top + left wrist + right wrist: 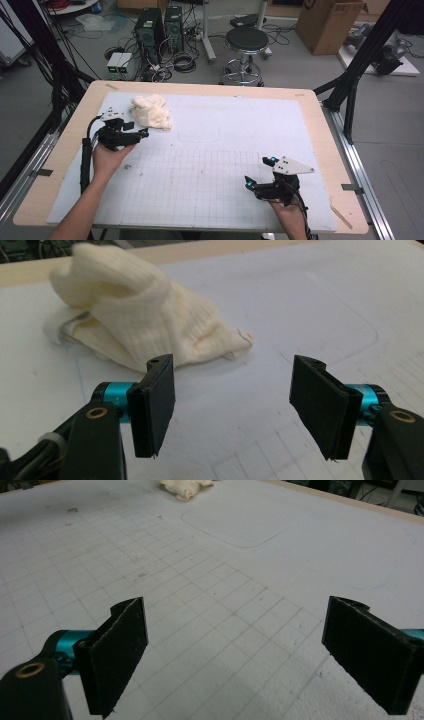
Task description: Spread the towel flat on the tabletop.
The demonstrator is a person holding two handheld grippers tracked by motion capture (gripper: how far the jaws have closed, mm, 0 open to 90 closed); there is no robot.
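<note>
Both grippers' jaws gape empty, left gripper (232, 407) near the crumpled cloth (145, 320).

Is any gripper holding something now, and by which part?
Nothing is held. The left gripper has open jaws just short of the cream cloth; the right gripper is open too.

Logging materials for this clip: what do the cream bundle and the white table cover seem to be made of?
Cream bundle: looks like a soft knitted fabric, matte; fine ribbing shows in the left gripper view, and it slumps in loose folds. Possibly a sock or a sleeve; I cannot tell which.
White table cover: seems a thin matte sheet, perhaps foam board or plastic; a printed grid, scuffs and a slightly grainy surface show.
</note>
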